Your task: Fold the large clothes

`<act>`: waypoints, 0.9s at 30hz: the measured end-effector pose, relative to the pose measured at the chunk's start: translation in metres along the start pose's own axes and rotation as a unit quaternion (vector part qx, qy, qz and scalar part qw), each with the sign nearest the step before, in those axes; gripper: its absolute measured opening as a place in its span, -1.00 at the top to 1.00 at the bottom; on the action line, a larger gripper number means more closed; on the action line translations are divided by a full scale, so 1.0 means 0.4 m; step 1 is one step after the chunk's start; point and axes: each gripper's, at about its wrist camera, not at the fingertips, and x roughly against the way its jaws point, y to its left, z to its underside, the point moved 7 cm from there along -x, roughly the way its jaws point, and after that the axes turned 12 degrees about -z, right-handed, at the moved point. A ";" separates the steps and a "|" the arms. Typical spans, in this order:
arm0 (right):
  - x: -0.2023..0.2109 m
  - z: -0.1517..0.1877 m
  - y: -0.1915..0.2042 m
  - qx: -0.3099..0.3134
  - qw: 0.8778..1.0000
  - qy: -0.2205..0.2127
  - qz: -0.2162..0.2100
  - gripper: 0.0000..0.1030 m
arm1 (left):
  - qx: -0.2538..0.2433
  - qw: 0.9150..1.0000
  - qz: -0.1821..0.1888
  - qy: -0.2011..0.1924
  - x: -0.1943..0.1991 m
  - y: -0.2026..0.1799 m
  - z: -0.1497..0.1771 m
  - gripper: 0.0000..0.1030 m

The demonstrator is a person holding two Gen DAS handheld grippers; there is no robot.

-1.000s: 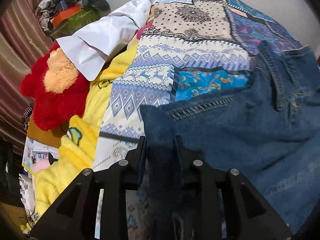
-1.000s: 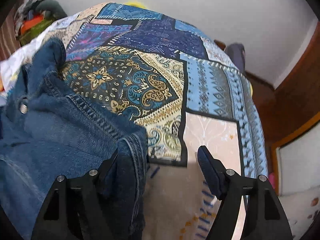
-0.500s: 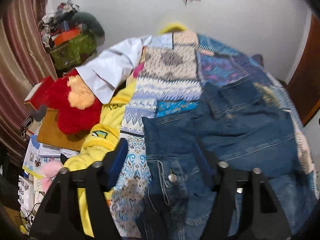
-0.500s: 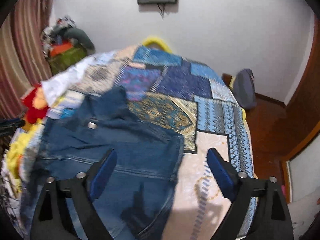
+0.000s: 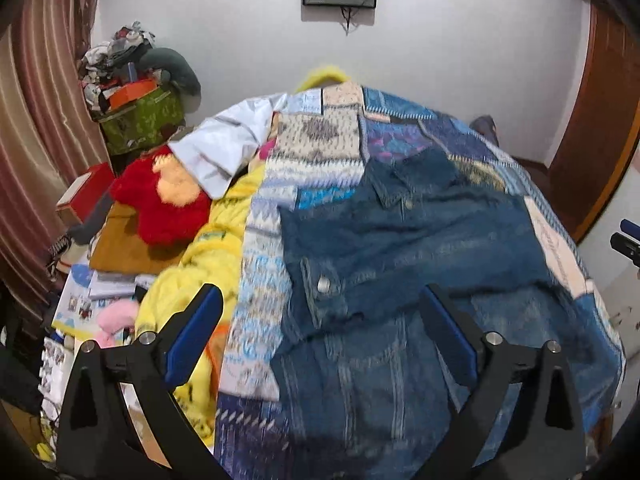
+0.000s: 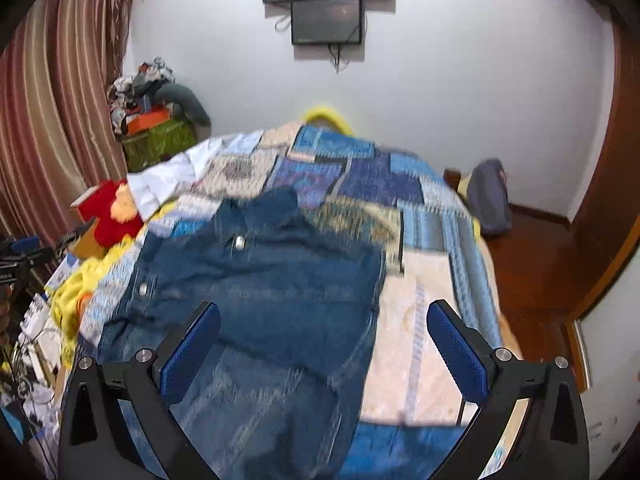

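Observation:
A blue denim jacket [image 5: 420, 256] lies spread on the patchwork bedspread [image 5: 316, 148], collar toward the far wall, with its upper part folded over the body. From the right wrist the denim jacket [image 6: 260, 276] fills the bed's left half. My left gripper [image 5: 324, 332] hovers above the jacket's near left part, its jaws still opening wide, with nothing between them. My right gripper [image 6: 320, 340] hangs over the jacket's near right part, jaws also opening wide and empty. The jacket's near hem is hidden behind the gripper frames.
A yellow blanket [image 5: 188, 280], a red plush toy [image 5: 160, 204] and a white cloth [image 5: 224, 148] crowd the bed's left edge. Boxes and clutter [image 5: 136, 96] stack by the curtain. A grey bag [image 6: 488, 200] sits on the wooden floor at right. A screen [image 6: 328, 20] hangs on the wall.
Both grippers let go of the denim jacket, opened wide and pulled up and back from the bed. The jacket now lies flat with its top folded over.

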 end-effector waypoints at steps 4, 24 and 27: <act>-0.006 0.098 -0.023 -0.034 0.999 0.031 -0.007 -0.99 | 0.007 0.999 0.002 0.032 -0.014 0.023 0.091 -0.93; -0.067 0.405 0.009 -0.150 0.974 0.131 -0.110 -0.61 | 0.088 0.960 0.051 0.260 -0.256 0.020 0.557 -0.84; -0.057 0.412 0.020 -0.149 0.973 0.124 -0.122 -0.33 | 0.102 0.959 0.068 0.256 -0.271 -0.007 0.571 -0.62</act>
